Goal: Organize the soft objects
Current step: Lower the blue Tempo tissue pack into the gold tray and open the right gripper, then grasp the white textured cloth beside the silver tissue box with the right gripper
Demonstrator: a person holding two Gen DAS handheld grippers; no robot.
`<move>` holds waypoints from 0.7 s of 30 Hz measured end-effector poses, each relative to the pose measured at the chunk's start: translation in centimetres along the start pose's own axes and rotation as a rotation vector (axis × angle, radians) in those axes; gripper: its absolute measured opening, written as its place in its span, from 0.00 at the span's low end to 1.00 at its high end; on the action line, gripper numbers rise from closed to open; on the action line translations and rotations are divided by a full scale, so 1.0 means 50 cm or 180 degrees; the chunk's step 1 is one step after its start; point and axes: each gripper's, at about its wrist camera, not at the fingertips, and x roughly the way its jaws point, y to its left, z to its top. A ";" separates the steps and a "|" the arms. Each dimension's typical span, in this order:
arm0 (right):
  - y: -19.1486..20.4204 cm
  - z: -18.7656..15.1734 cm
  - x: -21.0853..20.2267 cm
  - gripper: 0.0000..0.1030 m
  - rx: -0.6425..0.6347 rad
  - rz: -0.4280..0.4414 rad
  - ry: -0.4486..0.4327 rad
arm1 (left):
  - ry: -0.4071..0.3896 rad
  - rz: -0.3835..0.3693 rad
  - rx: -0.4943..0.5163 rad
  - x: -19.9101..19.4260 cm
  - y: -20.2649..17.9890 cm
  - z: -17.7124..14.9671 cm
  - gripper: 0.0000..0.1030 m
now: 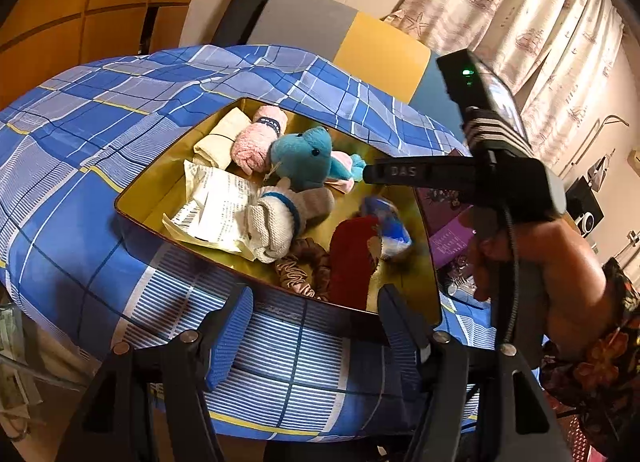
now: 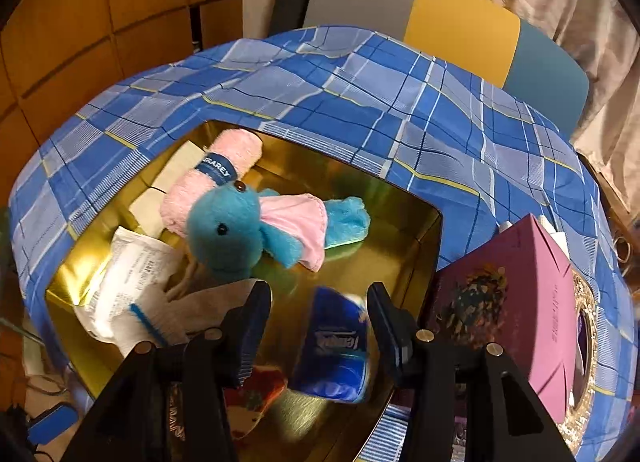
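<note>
A gold-lined box (image 1: 404, 282) (image 2: 404, 222) sits on a blue plaid cloth (image 1: 80, 134). It holds a blue plush elephant (image 1: 304, 158) (image 2: 236, 230), a pink rolled towel (image 1: 256, 142) (image 2: 216, 178), a cream cloth (image 1: 218, 138), a white knit glove (image 1: 276, 226), a brown scrunchie (image 1: 300, 270) and a red item (image 1: 352, 262). A blue tissue pack (image 2: 336, 346) (image 1: 386, 230), blurred, shows between the fingers of my right gripper (image 2: 320, 322) (image 1: 384, 174), with a gap at the left pad. My left gripper (image 1: 316, 332) is open over the box's near edge.
A purple patterned box (image 2: 520, 302) (image 1: 448, 238) stands against the gold box's right side. Crumpled printed paper (image 1: 216, 206) lies at the box's left. A grey, yellow and teal chair back (image 2: 440, 10) rises behind the table. A hand (image 1: 540, 262) holds the right gripper.
</note>
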 end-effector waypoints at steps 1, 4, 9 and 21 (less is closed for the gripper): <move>-0.001 0.000 0.003 0.50 0.0003 -0.0007 0.0012 | 0.0008 -0.0006 0.0007 0.001 -0.001 0.000 0.64; -0.003 -0.003 0.001 0.50 0.0025 0.0045 0.0036 | 0.0011 -0.0017 -0.0001 0.002 -0.001 -0.002 0.64; -0.005 -0.021 -0.042 0.51 0.0062 0.0217 -0.0054 | 0.0056 -0.0036 -0.0001 0.009 -0.002 -0.007 0.64; -0.187 -0.102 -0.283 0.57 0.0509 0.0293 -0.0794 | 0.0238 -0.0115 0.0062 0.040 -0.034 -0.034 0.63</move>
